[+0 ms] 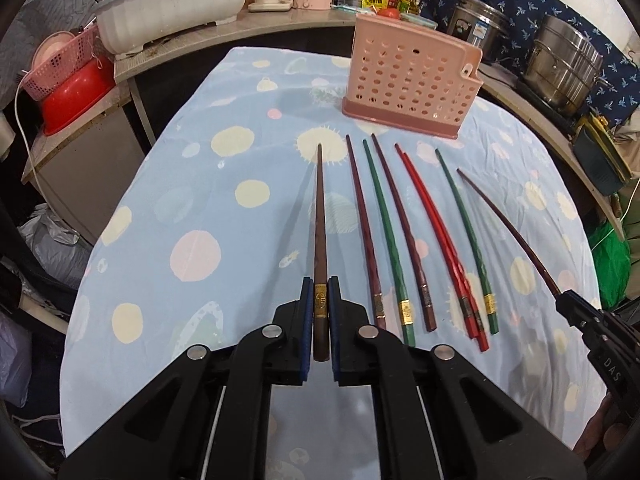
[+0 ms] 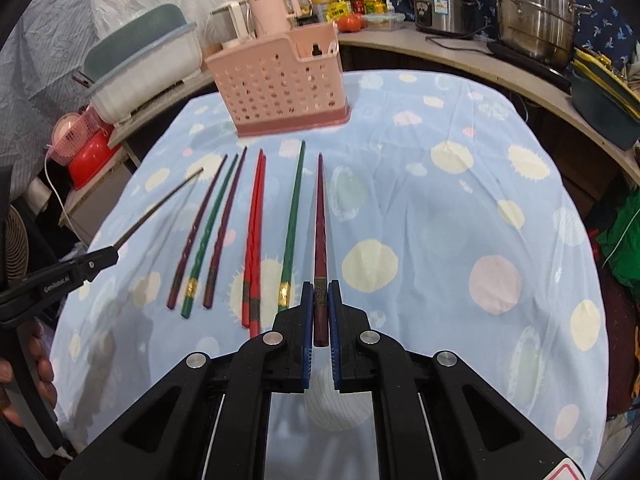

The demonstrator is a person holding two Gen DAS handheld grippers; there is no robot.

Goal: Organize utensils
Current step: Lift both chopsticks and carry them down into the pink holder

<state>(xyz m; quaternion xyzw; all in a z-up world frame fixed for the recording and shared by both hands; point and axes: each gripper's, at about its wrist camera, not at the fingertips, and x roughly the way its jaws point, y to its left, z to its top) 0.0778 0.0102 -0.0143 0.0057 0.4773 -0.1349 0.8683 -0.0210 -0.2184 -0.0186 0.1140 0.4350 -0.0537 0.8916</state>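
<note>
My left gripper [image 1: 320,285] is shut on a dark brown chopstick [image 1: 320,216] near its gold-banded thick end, its tip pointing toward the pink perforated utensil holder [image 1: 408,80]. My right gripper [image 2: 320,289] is shut on a dark maroon chopstick [image 2: 320,220] in the same way. Each gripper shows in the other's view, the right one [image 1: 566,302] and the left one [image 2: 112,254]. Between them several chopsticks lie side by side on the blue dotted cloth [image 1: 192,208]: maroon [image 1: 364,224], green [image 1: 384,232], a red pair [image 1: 436,232] and another green [image 1: 464,232]. The holder [image 2: 276,88] stands upright behind them.
A counter runs round the table with a white tub [image 1: 172,8], a pink kettle [image 2: 268,14], bottles, a rice cooker [image 2: 444,4] and a steel steamer pot [image 2: 536,12]. A red basin with a pink basket [image 1: 68,84] sits at the left. The table edge drops away on both sides.
</note>
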